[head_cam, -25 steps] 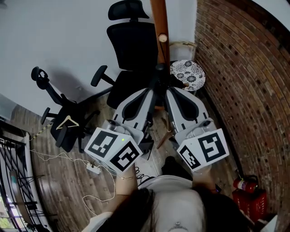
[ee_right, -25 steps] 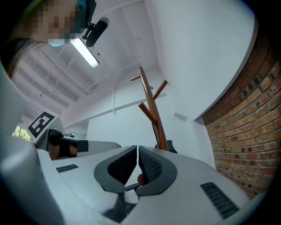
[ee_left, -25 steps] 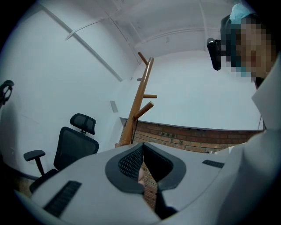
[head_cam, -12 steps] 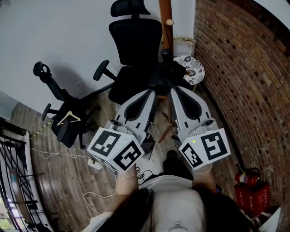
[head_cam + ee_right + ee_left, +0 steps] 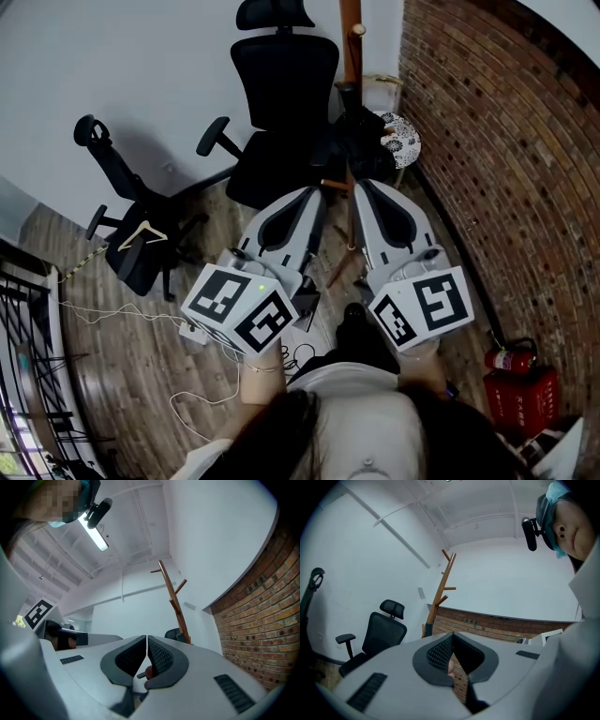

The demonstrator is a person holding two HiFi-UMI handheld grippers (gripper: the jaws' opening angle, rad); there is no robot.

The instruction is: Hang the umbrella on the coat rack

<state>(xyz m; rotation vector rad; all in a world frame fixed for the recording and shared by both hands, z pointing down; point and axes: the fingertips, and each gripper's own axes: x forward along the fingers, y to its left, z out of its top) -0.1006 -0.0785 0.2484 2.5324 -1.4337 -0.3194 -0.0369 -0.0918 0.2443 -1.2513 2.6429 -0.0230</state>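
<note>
The wooden coat rack (image 5: 351,37) stands in the corner between the white wall and the brick wall, and also shows as coat rack (image 5: 442,588) and coat rack (image 5: 171,595). A black bundle, apparently the umbrella (image 5: 361,139), hangs low against the rack's pole. My left gripper (image 5: 317,195) and right gripper (image 5: 361,187) point at it side by side, tips just short of it. The left gripper (image 5: 451,634) has its jaws together with nothing between them. So does the right gripper (image 5: 146,638). The umbrella is hidden in both gripper views.
A black office chair (image 5: 281,103) stands left of the rack, and a patterned round stool (image 5: 405,139) right of it. A tipped chair (image 5: 131,244) with a hanger (image 5: 142,234) lies at left. Cables and a power strip (image 5: 192,330) cross the floor. A fire extinguisher (image 5: 520,389) sits by the brick wall (image 5: 497,169).
The rack, chair and black bundle have shifted up and farther off in the head view as the person drew back. Both grippers stayed side by side, with a gap opening between their tips and the bundle.
</note>
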